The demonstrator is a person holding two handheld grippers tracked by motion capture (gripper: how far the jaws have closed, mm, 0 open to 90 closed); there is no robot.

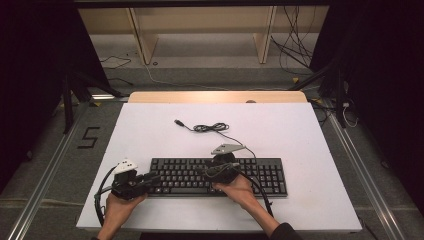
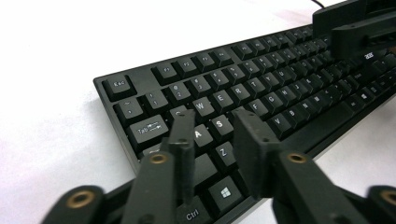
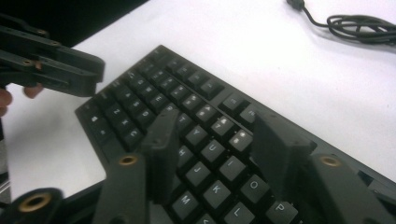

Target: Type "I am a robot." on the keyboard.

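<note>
One black keyboard (image 1: pixel 220 176) lies on the white bench (image 1: pixel 150 130), its single cable (image 1: pixel 210 128) coiled behind it, and two tongs, left (image 2: pixel 212 133) and right (image 3: pixel 215 135), hover apart above its keys, gripping nothing.

The keyboard (image 2: pixel 261 88) is showing matt black plastic keycaps with faintly glossy edges. The table (image 1: pixel 150 130) is looking smooth, matt white. The left tongs (image 2: pixel 212 128) are appearing rough, matt black plastic with brass-coloured rivets.

White rectangular table top (image 1: pixel 150 130) on a light wood board (image 1: pixel 215 97). Grey floor with a black "5" marking (image 1: pixel 88 137); pale wooden shelving frame (image 1: pixel 142 35) behind, loose black cables (image 1: pixel 295 47) beside it.
</note>
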